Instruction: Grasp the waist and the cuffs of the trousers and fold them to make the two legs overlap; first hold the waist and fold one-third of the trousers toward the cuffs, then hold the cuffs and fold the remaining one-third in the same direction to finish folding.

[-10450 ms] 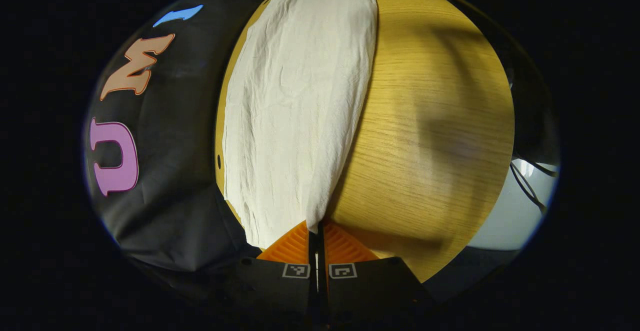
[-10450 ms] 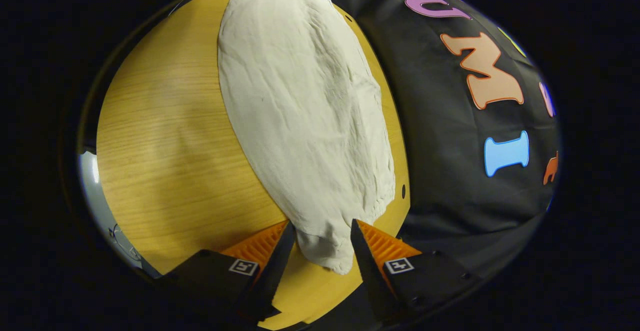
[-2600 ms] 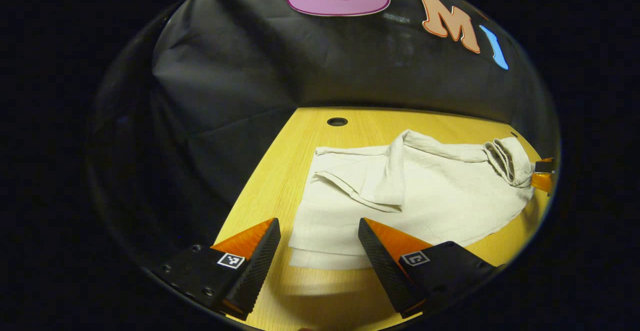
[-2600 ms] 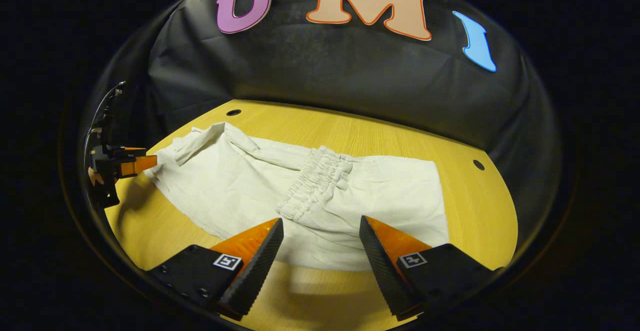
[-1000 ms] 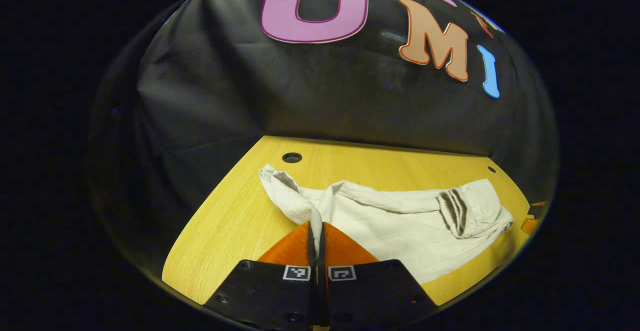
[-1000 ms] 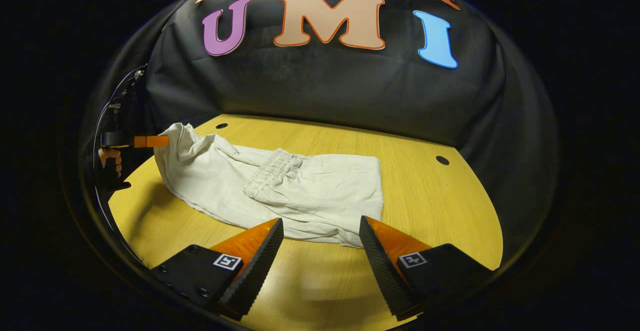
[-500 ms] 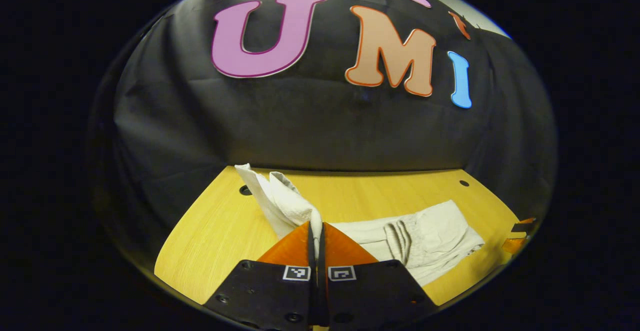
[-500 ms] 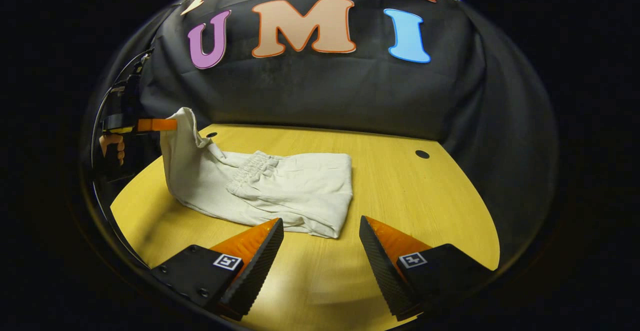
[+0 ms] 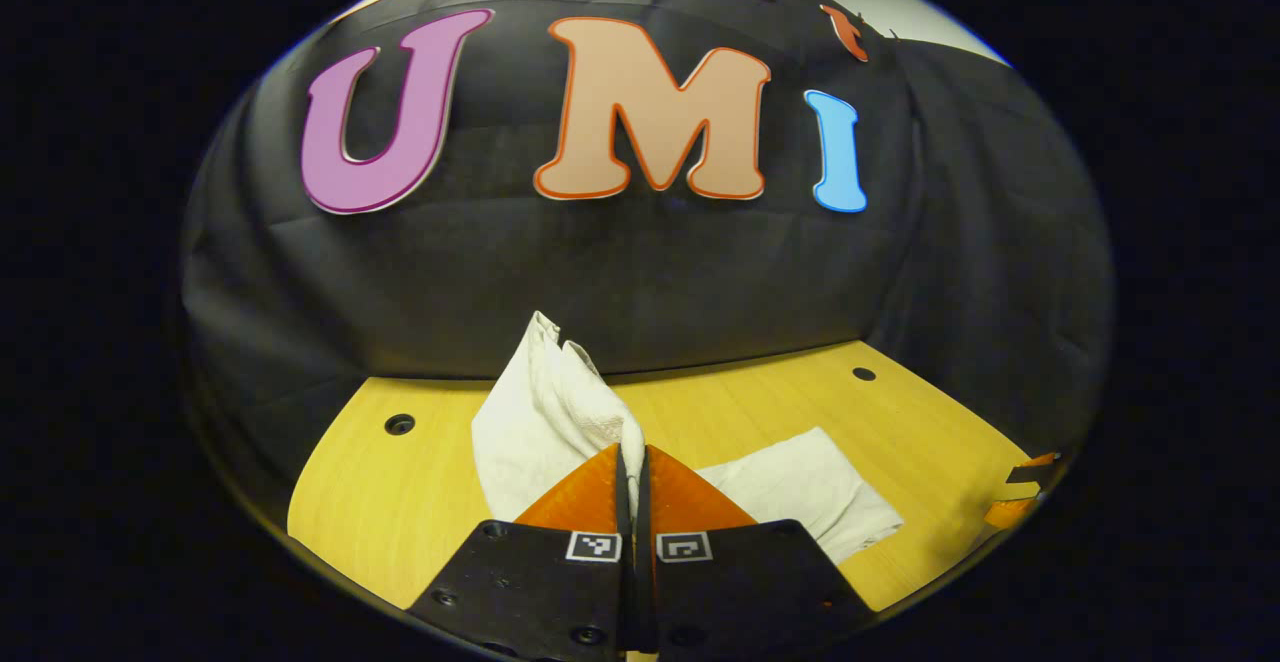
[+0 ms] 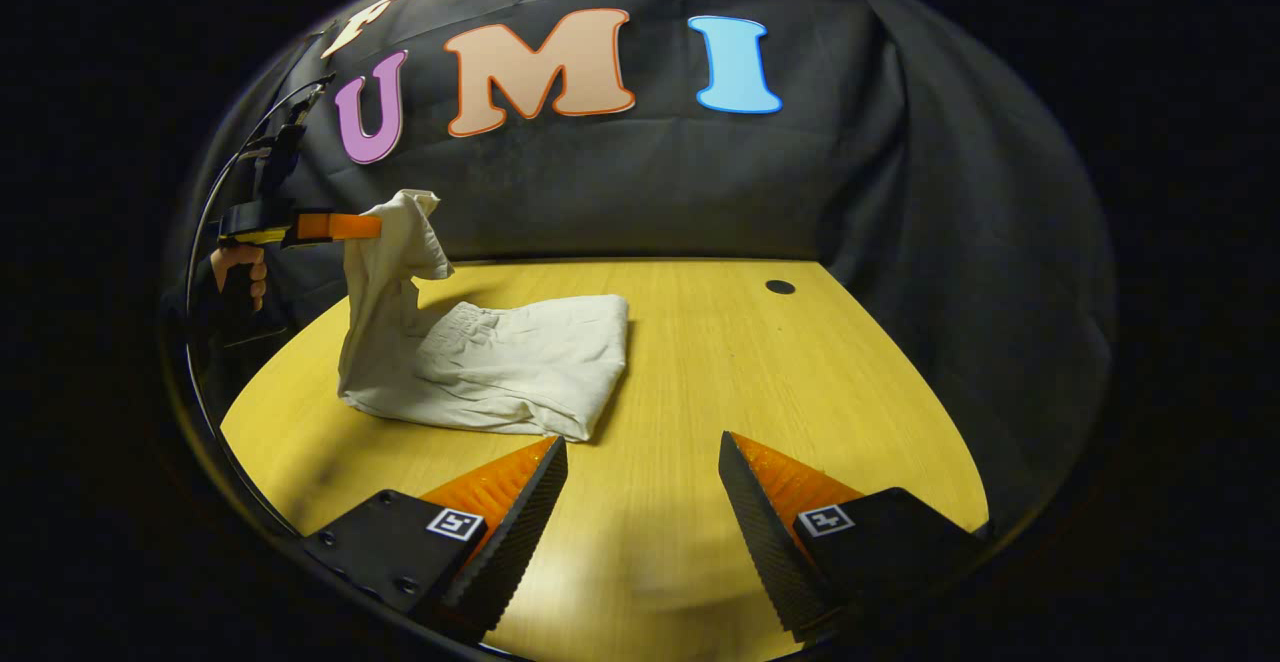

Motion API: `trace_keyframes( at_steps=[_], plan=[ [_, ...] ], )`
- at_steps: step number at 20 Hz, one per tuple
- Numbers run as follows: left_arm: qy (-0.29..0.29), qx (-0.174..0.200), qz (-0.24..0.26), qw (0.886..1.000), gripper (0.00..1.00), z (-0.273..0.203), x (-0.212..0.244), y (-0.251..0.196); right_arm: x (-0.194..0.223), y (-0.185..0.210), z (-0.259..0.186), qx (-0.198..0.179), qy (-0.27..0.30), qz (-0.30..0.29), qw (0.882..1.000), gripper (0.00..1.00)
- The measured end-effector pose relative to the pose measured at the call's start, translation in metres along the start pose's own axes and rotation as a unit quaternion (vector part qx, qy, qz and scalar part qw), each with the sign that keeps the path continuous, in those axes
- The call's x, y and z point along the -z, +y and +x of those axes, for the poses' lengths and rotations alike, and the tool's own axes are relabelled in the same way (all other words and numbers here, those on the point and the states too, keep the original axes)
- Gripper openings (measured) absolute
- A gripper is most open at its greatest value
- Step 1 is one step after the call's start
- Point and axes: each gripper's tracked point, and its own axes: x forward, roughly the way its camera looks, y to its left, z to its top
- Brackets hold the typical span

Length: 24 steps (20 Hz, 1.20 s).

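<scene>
The cream trousers [image 10: 500, 362] lie partly folded on the wooden table [image 10: 760, 382], with the gathered waist on top. My left gripper [image 9: 632, 457] is shut on the cuff end [image 9: 545, 397], which it holds lifted above the table. In the right gripper view that same left gripper [image 10: 335, 227] shows at the far left with a hand [image 10: 245, 272] behind it, and the cuffs [image 10: 395, 232] hang from it. My right gripper [image 10: 640, 452] stands open over bare table, right of the trousers, touching nothing. Its fingers [image 9: 1020, 497] peek in at the right edge of the left gripper view.
The black cloth wall [image 10: 650, 182] closes the table's far side and right side. Small round holes [image 10: 779, 287] [image 9: 399, 424] sit in the tabletop near its back corners. Bare wood lies right of the trousers.
My left gripper has raised the cuffs higher and carried them rightward, over the folded part. My right gripper has drawn away to the right, still open.
</scene>
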Motion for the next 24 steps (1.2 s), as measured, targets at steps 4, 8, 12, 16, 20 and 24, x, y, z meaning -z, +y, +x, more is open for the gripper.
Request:
trace_keyframes(
  at_steps=[4, 8, 12, 16, 20, 24],
  plan=[
    [-0.001, 0.030, 0.010, 0.999, 0.00, 0.023, -0.011, -0.048, 0.008, -0.033, -0.016, 0.021, -0.001, 0.021, 1.000, 0.98],
    [0.012, 0.058, 0.014, 0.998, 0.00, 0.041, -0.001, -0.096, 0.019, -0.061, -0.029, 0.039, 0.001, 0.037, 0.999, 0.97],
    [0.038, 0.080, 0.027, 0.996, 0.00, 0.048, 0.031, -0.134, 0.027, -0.078, -0.038, 0.047, 0.006, 0.045, 0.998, 0.94],
    [0.071, 0.090, 0.033, 0.993, 0.00, 0.040, 0.079, -0.163, 0.027, -0.084, -0.038, 0.044, 0.004, 0.044, 0.998, 0.94],
    [0.087, 0.096, 0.052, 0.990, 0.02, 0.028, 0.119, -0.174, 0.016, -0.077, -0.029, 0.025, -0.004, 0.036, 0.999, 0.94],
    [0.098, 0.105, 0.060, 0.988, 0.45, 0.013, 0.134, -0.183, -0.004, -0.060, -0.021, -0.005, -0.018, 0.018, 1.000, 0.98]
  ],
)
